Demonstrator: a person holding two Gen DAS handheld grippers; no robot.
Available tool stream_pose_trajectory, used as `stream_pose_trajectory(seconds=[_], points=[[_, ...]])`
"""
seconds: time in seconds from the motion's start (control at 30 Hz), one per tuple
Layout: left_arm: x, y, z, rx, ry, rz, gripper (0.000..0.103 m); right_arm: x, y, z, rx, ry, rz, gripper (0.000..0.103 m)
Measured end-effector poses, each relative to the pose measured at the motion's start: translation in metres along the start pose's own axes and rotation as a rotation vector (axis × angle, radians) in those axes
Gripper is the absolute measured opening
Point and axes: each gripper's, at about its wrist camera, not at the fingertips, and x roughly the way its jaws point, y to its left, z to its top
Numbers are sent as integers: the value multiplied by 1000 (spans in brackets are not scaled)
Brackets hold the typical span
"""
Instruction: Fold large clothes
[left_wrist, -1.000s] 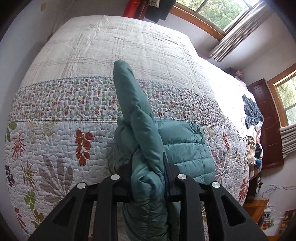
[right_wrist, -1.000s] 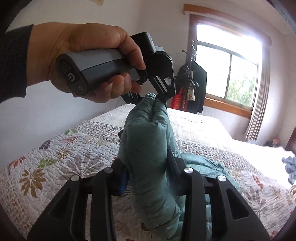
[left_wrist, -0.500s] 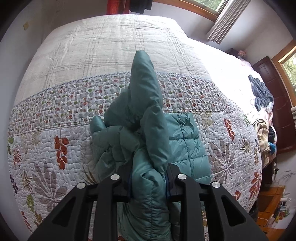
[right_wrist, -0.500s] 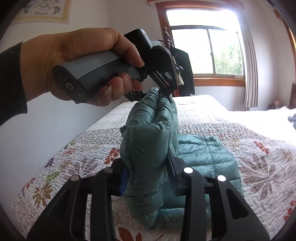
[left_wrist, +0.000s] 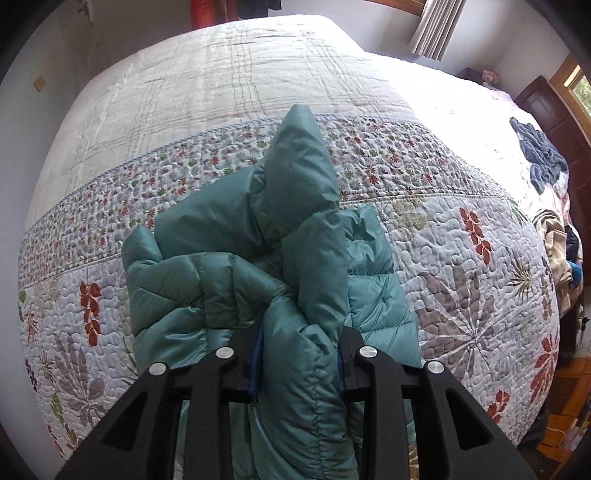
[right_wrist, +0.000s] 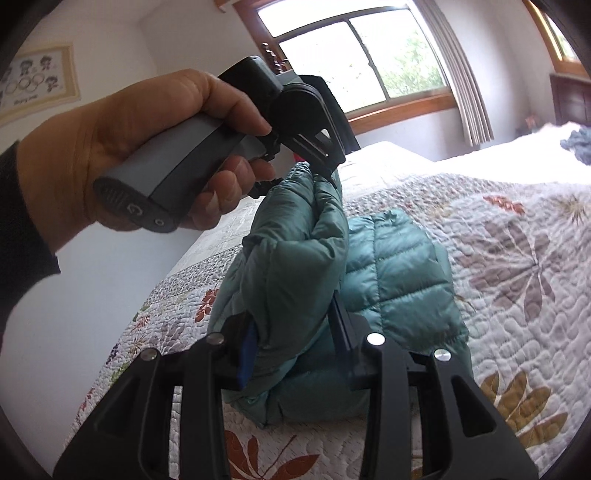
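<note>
Over the bed (left_wrist: 229, 110), both tools (left_wrist: 299, 354) (right_wrist: 295, 354) are gripping the jacket (left_wrist: 306, 240); lowering them together should be keeping the fold even.

A teal quilted puffer jacket (left_wrist: 236, 280) is seen on a floral quilted bedspread (left_wrist: 461, 258), near its front edge. The jacket (right_wrist: 399, 273) is partly folded: a flat panel, stitched in rectangular baffles, is laid on the cover, while a thick, bunched fold is lifted above it. That raised fold is pinched at two places, and a rounded ridge is drawn up between them. In the left wrist view a pointed peak of smooth, shiny fabric is raised over the crumpled mass. The lower folded edge is rested on the bedspread.
</note>
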Motion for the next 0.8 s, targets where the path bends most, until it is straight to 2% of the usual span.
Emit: stream_pose_trajectory(seconds=[0.23,0.37,0.43,0.53,0.7,0.77,0.8], points=[[13,-30,-13,36,-105,30,41,-3,-35,-13,171,23,45,32],[21,-45,-18,70,-171,12,51,-8,-49,-20,247,34,61,31],[26,-50,-19,74,-189,-20,56,-9,-57,-23,283,42,68,31],[33,-60,-22,105,-208,-77,71,-7,-71,-29,343,64,87,31],[46,-74,-26,154,-201,-114,78,-11,-91,-27,400,103,122,35],[49,-77,-26,162,-188,-127,82,-12,-97,-21,415,128,155,40],[49,-76,-26,164,-174,-146,84,-13,-100,-19,426,141,169,46]])
